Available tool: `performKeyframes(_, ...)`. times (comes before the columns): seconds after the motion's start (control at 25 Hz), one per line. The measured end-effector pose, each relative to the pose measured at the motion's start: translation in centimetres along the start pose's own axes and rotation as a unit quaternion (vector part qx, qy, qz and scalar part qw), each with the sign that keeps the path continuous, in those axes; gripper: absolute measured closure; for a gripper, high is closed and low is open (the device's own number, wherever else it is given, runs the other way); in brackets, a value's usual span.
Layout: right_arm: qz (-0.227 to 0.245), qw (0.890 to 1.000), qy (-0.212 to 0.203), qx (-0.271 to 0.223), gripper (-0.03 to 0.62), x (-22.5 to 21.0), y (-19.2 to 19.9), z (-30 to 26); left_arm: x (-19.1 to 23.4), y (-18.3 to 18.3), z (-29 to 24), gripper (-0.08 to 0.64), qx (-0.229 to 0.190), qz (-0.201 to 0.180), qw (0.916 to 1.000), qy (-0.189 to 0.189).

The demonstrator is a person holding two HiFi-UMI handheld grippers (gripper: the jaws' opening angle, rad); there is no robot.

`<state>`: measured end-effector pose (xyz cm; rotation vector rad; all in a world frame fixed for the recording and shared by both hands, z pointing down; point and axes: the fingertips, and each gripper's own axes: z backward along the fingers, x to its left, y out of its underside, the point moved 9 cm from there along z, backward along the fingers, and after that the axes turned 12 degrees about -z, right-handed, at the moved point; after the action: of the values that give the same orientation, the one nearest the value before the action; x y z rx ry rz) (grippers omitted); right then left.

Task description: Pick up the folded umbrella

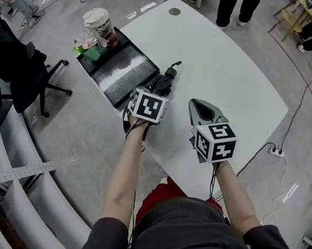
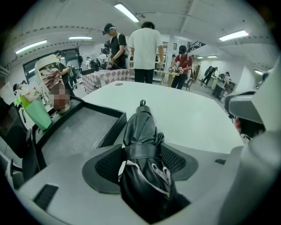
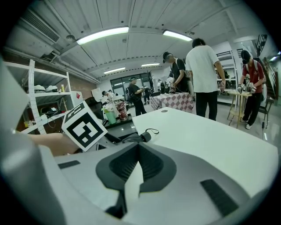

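While the tray (image 1: 116, 85) at the table's (image 1: 223, 70) left edge holds a paper cup (image 1: 99, 25) and a green cup (image 1: 91, 53), the black, strapped folded umbrella (image 2: 141, 132) lies between the released left tongs (image 2: 141, 163); the right tongs (image 3: 137, 154) are clenched.

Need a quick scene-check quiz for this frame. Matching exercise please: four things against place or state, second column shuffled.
Things
1. folded umbrella
2. left claw
3. right claw
4. paper cup

Place or state
a. jaws together, nothing between them
b. stands at the far end of the black tray
c. lies on the white table beside the tray
d. jaws apart, one on each side of the umbrella

Pairs: 1-c, 2-d, 3-a, 4-b
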<state>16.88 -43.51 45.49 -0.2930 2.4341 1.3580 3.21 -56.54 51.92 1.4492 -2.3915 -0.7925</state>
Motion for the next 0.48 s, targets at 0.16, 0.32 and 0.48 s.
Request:
performKeyframes(0.16, -0.003, 1.000, 0.002, 0.003, 0.574, -0.2, 0.1, -0.4, 0.5, -0.2, -0.4, 0.295, 0.003, 0.001, 1.0000, 0.004)
performKeyframes(0.32, -0.002, 1.000, 0.005, 0.006, 0.574, -0.5, 0.1, -0.5, 0.6, -0.1, -0.9, 0.293, 0.019, 0.003, 0.9997, 0.014)
performKeyframes(0.48, -0.003, 1.000, 0.010, 0.006, 0.574, -0.8, 0.1, -0.5, 0.5, 0.1, -1.3, 0.293, 0.032, 0.001, 0.9991, 0.028)
